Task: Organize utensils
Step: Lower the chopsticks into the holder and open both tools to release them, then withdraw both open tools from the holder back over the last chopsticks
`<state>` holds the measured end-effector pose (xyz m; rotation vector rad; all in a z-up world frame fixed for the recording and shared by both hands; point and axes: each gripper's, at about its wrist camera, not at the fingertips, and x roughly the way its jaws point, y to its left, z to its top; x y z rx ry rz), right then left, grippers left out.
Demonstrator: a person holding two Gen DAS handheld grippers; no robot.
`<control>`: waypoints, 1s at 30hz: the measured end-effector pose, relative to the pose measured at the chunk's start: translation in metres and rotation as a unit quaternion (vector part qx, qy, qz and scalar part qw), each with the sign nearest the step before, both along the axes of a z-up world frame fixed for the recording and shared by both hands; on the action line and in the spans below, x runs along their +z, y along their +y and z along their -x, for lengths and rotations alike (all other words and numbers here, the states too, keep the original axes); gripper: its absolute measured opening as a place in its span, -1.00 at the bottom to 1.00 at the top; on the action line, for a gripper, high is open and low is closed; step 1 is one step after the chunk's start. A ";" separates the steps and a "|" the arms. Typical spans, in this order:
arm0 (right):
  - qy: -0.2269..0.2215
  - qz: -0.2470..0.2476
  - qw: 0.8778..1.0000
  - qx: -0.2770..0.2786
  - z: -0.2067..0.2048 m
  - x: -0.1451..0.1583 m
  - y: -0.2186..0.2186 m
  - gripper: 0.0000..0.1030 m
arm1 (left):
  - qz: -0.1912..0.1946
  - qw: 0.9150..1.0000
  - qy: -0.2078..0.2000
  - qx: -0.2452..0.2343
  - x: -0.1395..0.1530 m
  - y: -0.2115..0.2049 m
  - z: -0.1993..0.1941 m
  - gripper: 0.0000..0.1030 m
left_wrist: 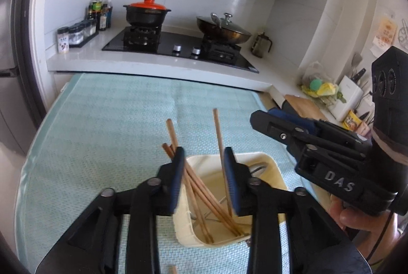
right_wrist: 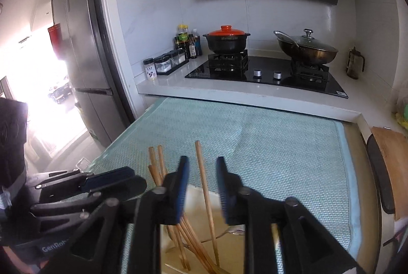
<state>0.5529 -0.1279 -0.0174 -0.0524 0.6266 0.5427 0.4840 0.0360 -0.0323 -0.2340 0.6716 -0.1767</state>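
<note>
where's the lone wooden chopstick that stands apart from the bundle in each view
Left wrist view: the lone wooden chopstick rises just right of centre, from the cream rectangular holder.
Right wrist view: it stands at centre.
Shared landmark: the black pot with the orange lid.

The right gripper (right_wrist: 202,187) hangs over a cream holder (right_wrist: 229,246) that stands on a pale green mat (right_wrist: 280,154), its blue-padded jaws apart. One wooden chopstick (right_wrist: 205,187) rises between the jaws, touching neither pad. More chopsticks (right_wrist: 156,164) lean out of the holder to the left, behind the left pad. The left gripper (right_wrist: 112,181) lies low at the left edge. Beyond the mat sits a black stove (right_wrist: 265,74) bearing a red-lidded pot (right_wrist: 226,40) and a glass-lidded wok (right_wrist: 307,48)
</note>
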 end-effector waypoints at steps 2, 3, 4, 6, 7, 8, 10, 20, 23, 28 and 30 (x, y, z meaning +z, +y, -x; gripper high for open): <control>-0.022 -0.014 1.000 0.000 0.014 0.013 -0.006 -0.02 | -0.011 1.000 -0.011 0.004 0.010 0.007 0.016 0.18; -0.030 -0.013 0.999 0.001 0.024 0.020 -0.009 -0.02 | -0.019 1.000 -0.013 0.001 0.015 0.011 0.023 0.18; -0.036 -0.011 0.999 0.003 0.033 0.026 -0.011 -0.02 | -0.029 1.000 -0.011 -0.003 0.019 0.014 0.033 0.21; -0.041 -0.009 0.999 0.007 0.055 0.034 -0.018 -0.02 | -0.049 0.999 -0.004 -0.014 0.026 0.022 0.055 0.29; -0.041 -0.006 0.999 0.009 0.067 0.037 -0.022 -0.02 | -0.060 0.998 0.000 -0.022 0.028 0.026 0.069 0.35; -0.041 -0.002 0.999 0.013 0.079 0.037 -0.026 -0.01 | -0.073 0.997 0.004 -0.030 0.030 0.029 0.082 0.41; -0.039 0.011 0.999 0.020 0.110 0.034 -0.035 -0.01 | -0.101 0.994 0.007 -0.043 0.032 0.036 0.113 0.49; -0.056 0.077 0.995 0.011 0.261 -0.034 -0.073 -0.01 | -0.128 0.991 0.000 -0.045 0.004 0.036 0.243 0.70; -0.034 0.054 0.998 -0.014 0.288 -0.058 -0.084 -0.01 | -0.085 0.996 0.000 -0.027 -0.010 0.033 0.258 0.73; 0.007 0.019 0.998 -0.056 0.307 -0.090 -0.101 -0.01 | -0.028 0.999 0.017 -0.016 -0.036 0.025 0.260 0.73; 0.017 0.020 0.997 -0.067 0.311 -0.099 -0.105 -0.01 | -0.030 0.999 0.025 -0.007 -0.045 0.023 0.259 0.73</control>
